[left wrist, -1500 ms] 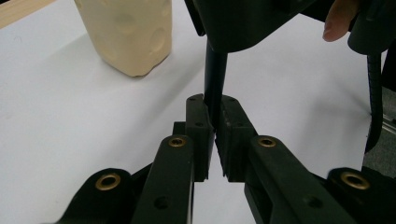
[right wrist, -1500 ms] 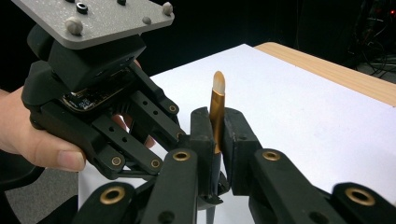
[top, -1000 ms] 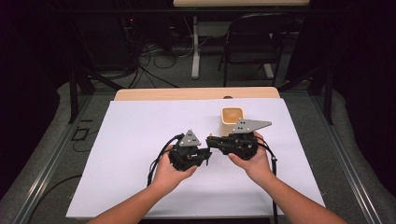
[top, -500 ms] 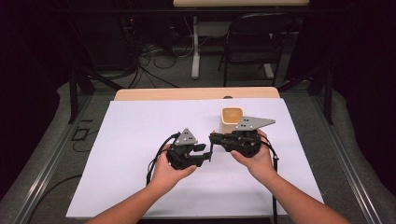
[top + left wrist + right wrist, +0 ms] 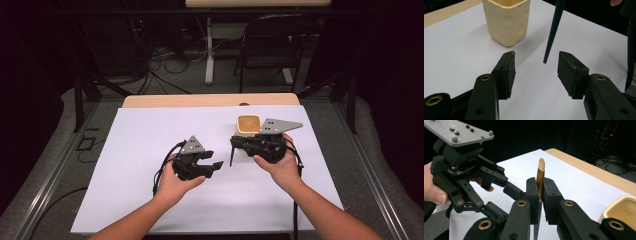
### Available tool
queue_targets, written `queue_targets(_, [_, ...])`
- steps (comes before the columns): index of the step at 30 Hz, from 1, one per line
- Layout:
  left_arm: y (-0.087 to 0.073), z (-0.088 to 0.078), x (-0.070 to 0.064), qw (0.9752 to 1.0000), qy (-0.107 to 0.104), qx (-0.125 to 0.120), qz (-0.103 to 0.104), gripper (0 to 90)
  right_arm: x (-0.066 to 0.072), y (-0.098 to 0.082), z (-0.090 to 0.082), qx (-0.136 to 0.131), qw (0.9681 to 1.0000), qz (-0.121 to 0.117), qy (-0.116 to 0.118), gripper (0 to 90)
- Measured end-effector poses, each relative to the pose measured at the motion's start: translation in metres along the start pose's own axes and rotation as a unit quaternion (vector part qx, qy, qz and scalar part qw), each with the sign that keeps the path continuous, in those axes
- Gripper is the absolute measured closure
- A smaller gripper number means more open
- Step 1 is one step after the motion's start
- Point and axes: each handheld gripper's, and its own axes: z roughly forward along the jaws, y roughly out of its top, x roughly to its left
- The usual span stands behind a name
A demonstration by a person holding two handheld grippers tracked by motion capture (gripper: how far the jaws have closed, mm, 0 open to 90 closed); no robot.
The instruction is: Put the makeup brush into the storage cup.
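Right tongs (image 5: 539, 195) grip brush (image 5: 540, 178) upright.

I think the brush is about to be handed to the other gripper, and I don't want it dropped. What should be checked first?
1. Right gripper clamped on the brush: ok, jaws shut on the gold ferrule.
2. Left gripper open to receive: ok.
3. Brush handle tip between the left jaws: not ok, it hangs beyond them.
4. Cup upright: ok.
5. Handle tip off the white sheet: cannot tell.
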Motion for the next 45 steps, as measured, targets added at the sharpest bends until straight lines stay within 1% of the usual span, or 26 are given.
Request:
queue_targets(8, [-0.001, -0.009, 0.003, 0.9999, 0.012, -0.01, 0.001, 44.1, -0.004, 0.007, -0.006, -0.006, 0.9999, -0.006, -0.007, 83.8])
queue_targets(12, [-0.003, -0.014, 0.004, 0.9996, 0.023, -0.015, 0.001, 42.2, -0.005, 0.011, -0.008, -0.004, 0.9999, -0.008, -0.011, 83.8])
queue_targets(21, [-0.007, -0.024, 0.008, 0.999, 0.037, -0.021, 0.011, 39.6, -0.01, 0.022, -0.011, -0.006, 0.9997, -0.016, -0.017, 83.8])
queue_targets(25, [-0.008, -0.028, 0.01, 0.999, 0.039, -0.023, 0.008, 39.6, -0.01, 0.025, -0.012, -0.004, 0.9996, -0.019, -0.018, 83.8])
queue_targets(27, [-0.008, -0.03, 0.011, 0.9987, 0.041, -0.029, 0.004, 39.3, -0.011, 0.026, -0.012, -0.004, 0.9997, -0.018, -0.018, 83.8])
queue_targets(30, [-0.009, -0.033, 0.013, 0.9986, 0.043, -0.03, 0.006, 39.3, -0.013, 0.028, -0.014, -0.005, 0.9996, -0.019, -0.021, 83.8])
queue_targets(31, [-0.009, -0.033, 0.014, 0.9985, 0.044, -0.032, 0.004, 39.3, -0.014, 0.029, -0.015, -0.006, 0.9996, -0.018, -0.02, 83.8])
queue_targets(37, [-0.012, -0.039, 0.018, 0.9982, 0.053, -0.03, -0.001, 39.4, -0.021, 0.032, -0.022, -0.005, 0.9993, -0.017, -0.032, 83.8])
queue_targets(43, [-0.016, -0.046, 0.024, 0.9973, 0.065, -0.032, -0.01, 39.6, -0.03, 0.035, -0.031, -0.009, 0.9987, -0.015, -0.048, 83.8])
queue_targets(45, [-0.017, -0.048, 0.025, 0.9969, 0.069, -0.034, -0.016, 39.6, -0.032, 0.036, -0.033, -0.01, 0.9985, -0.015, -0.052, 83.8])
